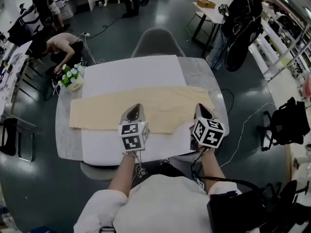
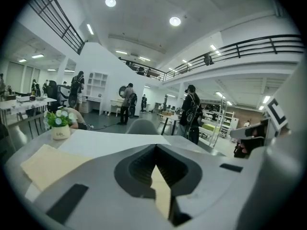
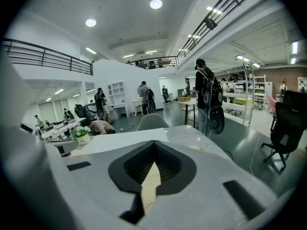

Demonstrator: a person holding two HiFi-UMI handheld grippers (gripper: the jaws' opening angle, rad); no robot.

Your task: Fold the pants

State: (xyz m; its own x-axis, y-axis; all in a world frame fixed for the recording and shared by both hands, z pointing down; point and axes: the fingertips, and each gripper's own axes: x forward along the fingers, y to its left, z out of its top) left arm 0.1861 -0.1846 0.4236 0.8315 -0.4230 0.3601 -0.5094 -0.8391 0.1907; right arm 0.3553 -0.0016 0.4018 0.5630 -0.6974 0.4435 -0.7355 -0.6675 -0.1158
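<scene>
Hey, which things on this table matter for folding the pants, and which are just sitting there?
For the job: pants, left gripper, right gripper, white mat underneath.
Just lying about: flower pot on the table corner, grey chair beyond.

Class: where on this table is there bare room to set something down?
Bare: white mat beyond the pants; table's far-right corner. Crowded: by the flower pot; near edge, under left gripper and right gripper.

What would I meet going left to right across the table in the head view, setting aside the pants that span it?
Flower pot → left gripper → right gripper.
</scene>
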